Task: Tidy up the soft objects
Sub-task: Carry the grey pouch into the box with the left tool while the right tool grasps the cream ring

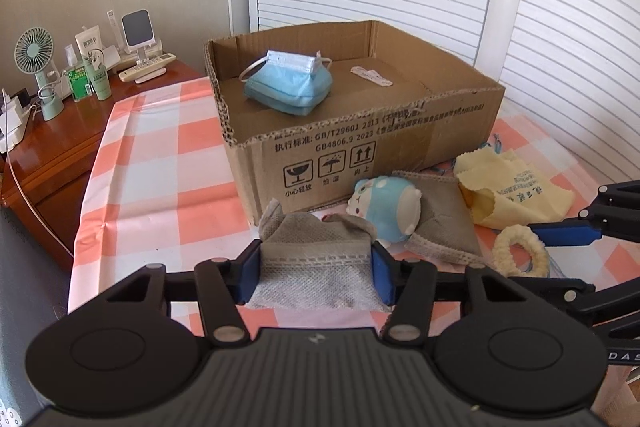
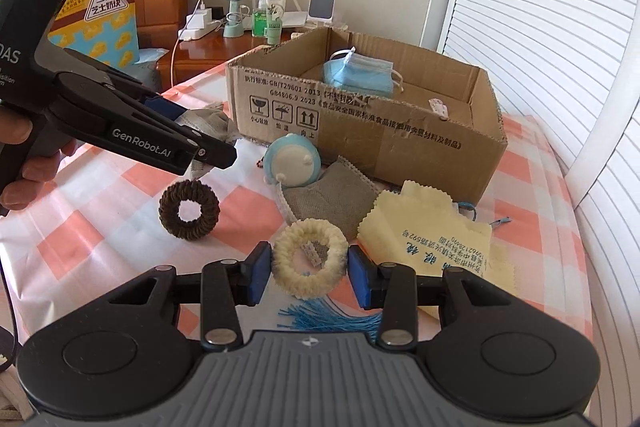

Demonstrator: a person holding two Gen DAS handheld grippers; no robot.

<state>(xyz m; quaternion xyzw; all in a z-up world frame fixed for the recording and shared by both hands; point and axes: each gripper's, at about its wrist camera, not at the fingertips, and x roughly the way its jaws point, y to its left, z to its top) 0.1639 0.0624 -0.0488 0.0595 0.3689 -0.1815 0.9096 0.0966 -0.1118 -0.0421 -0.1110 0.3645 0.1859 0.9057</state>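
On the pink-and-white checked cloth [image 1: 160,155] in front of the open brown cardboard box [image 1: 360,131], we grip a grey woven fabric face mask [image 1: 316,267] between the blue pads of our left tool [image 1: 316,269], which presses on both of its side edges. Our right tool [image 2: 306,273] stands open around a cream fuzzy ring-shaped hair tie [image 2: 310,257], its pads just beside the ring on either side. Inside the box lies a light blue pleated surgical mask [image 1: 288,85]. Against the box's front wall rest a small blue-and-white plush toy [image 1: 386,207] and a second grey fabric mask [image 2: 328,203], with a pale yellow printed lens cloth [image 2: 436,239] beside them. A dark brown knitted hair tie [image 2: 189,211] sits apart to the left, and a blue fringe tassel [image 2: 328,319] lies under our right tool.
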